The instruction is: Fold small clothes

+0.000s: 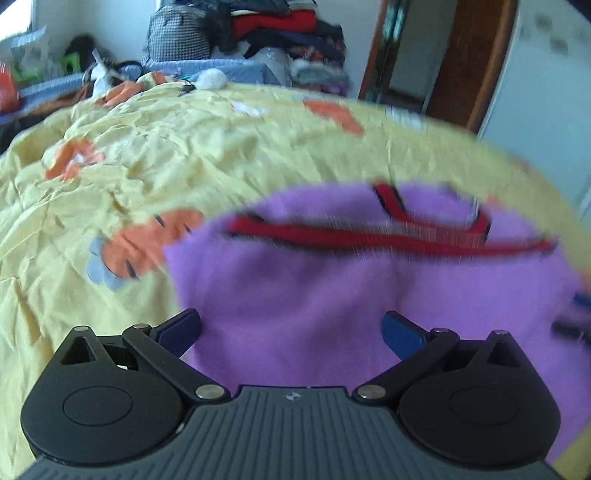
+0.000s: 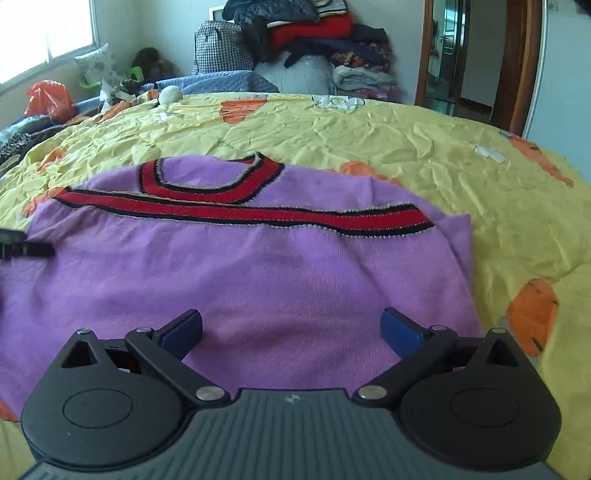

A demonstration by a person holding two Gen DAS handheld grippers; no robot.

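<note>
Sweater flat on quilt; clothes pile behind.

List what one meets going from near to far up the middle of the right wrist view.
right gripper with open jaws → purple sweater → its red striped band → yellow quilt → pile of clothes

A yellow bedspread with orange flowers covers the bed, with a heap of clothes, a checked bag, an orange plastic bag and a wooden door frame behind it.
</note>
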